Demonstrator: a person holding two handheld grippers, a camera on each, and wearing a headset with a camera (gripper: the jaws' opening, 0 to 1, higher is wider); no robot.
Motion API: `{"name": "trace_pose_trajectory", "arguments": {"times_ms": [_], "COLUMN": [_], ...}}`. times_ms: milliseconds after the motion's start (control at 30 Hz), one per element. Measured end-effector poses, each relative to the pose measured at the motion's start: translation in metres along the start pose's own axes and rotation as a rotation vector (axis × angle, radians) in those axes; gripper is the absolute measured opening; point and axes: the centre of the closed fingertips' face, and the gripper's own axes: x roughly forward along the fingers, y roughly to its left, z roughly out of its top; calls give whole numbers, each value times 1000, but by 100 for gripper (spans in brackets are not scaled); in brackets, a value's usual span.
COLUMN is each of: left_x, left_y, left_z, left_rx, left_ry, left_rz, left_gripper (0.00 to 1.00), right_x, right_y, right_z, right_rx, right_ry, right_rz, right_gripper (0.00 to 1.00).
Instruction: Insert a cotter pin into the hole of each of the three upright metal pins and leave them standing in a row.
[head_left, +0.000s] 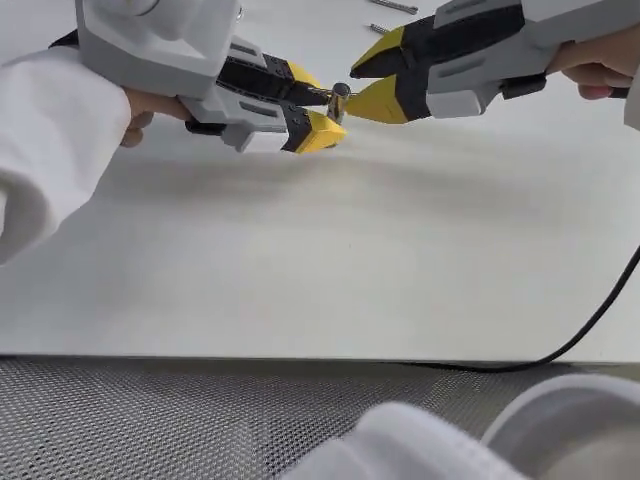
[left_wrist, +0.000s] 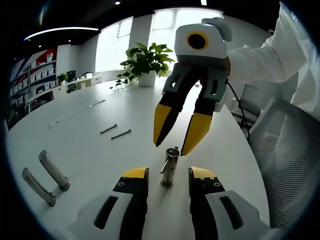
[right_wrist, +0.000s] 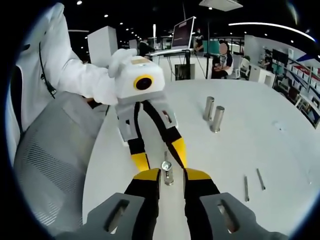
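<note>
I am bracketing the upright metal pin (left_wrist: 170, 159) with my left gripper (left_wrist: 168, 173), jaws apart, while my right gripper (right_wrist: 172, 174) is hovering opposite, jaws parted too

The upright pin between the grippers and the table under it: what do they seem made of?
The upright pin looks like bare metal: silver-grey, with a glossy sheen. The table looks smooth and white, perhaps laminate or painted board; its look leaves that open.

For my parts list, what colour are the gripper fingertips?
The fingertips are yellow, clearest in the left gripper view.
</note>
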Motion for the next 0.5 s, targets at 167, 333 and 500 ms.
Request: {"name": "trace_pose_trajectory", "arguments": {"times_ms": [167, 333, 500], "left_x": [-4, -11, -16], "left_y": [-3, -11, -11], "left_z": [-5, -6, -15], "left_rx": [-1, -15, -30], "left_ry": [10, -2, 22], "left_rz": [-13, -31, -23], "left_gripper": [38, 56, 69], "right_x": [1, 2, 4], "right_y": [3, 6, 7], "right_z": [1, 2, 1], "right_rx": [1, -2, -6], "right_ry": [-4, -6, -1], "right_rz": [13, 23, 29], "right_gripper": [12, 11, 11]}}
